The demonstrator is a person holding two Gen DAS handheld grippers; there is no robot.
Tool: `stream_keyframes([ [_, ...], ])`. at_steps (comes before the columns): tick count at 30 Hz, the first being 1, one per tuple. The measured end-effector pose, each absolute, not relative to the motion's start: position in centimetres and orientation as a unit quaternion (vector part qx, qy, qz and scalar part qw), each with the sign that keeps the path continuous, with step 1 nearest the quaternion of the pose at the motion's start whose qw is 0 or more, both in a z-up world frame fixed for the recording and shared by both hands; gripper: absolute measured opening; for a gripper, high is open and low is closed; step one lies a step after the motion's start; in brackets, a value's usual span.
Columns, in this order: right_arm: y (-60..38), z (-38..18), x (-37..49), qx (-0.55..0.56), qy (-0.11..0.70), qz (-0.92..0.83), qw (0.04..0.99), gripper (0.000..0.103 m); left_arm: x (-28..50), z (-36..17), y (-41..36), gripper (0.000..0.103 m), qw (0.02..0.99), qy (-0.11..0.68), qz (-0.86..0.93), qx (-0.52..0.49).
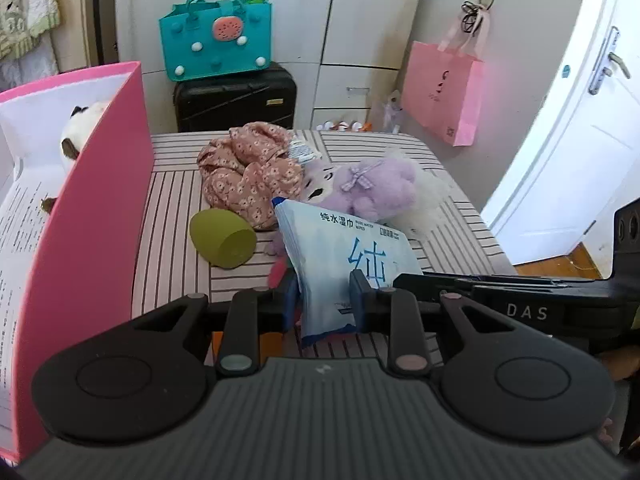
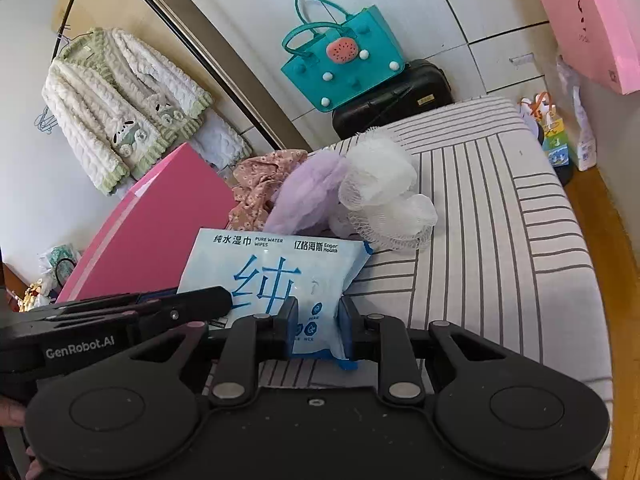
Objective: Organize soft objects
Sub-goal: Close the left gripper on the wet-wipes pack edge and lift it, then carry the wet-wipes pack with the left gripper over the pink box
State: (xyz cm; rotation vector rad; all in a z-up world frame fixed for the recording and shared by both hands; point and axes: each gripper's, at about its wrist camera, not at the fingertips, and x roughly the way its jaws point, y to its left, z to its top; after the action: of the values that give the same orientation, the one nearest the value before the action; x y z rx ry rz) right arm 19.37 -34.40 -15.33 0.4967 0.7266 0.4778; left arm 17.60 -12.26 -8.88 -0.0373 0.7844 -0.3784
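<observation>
Both clamped on wipes pack [image 2: 276, 276]: left hand-held gripper [image 1: 324, 304], right hand-held gripper [image 2: 318, 328]. One plush [image 1: 80, 128] in far-left pink box [image 1: 88, 216]; floral cloth [image 1: 248, 172], purple plush [image 1: 368, 188], mesh pouf [image 2: 384, 188] left waiting.

we're in a home bedroom here: white wardrobe [image 1: 360, 20] far back, black suitcase [image 1: 236, 98] under a teal tote [image 1: 218, 40], fleece jacket [image 2: 116, 108] hanging left.
</observation>
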Motion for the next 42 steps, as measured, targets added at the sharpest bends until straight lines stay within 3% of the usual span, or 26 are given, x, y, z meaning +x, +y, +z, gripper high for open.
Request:
stream_keyframes([
  [10,-33.2,-12.1,16.4,0.200,0.334,0.208,0.897,0.028,15.3,-6.6,-11.6,0.025,0.907,0.357,-0.223,0.010],
  [19,-33.0,-9.3,13.7,0.158,0.346,0.216,0.899,0.031,13.4,-4.3,-10.8,0.025,0.881,0.382,-0.275,0.044],
  [42,-26.9,-4.4,6.7,0.069,0.355,0.285,0.888,0.037,8.2,-2.9,-1.9,0.025,0.842,0.438,-0.314,-0.040],
])
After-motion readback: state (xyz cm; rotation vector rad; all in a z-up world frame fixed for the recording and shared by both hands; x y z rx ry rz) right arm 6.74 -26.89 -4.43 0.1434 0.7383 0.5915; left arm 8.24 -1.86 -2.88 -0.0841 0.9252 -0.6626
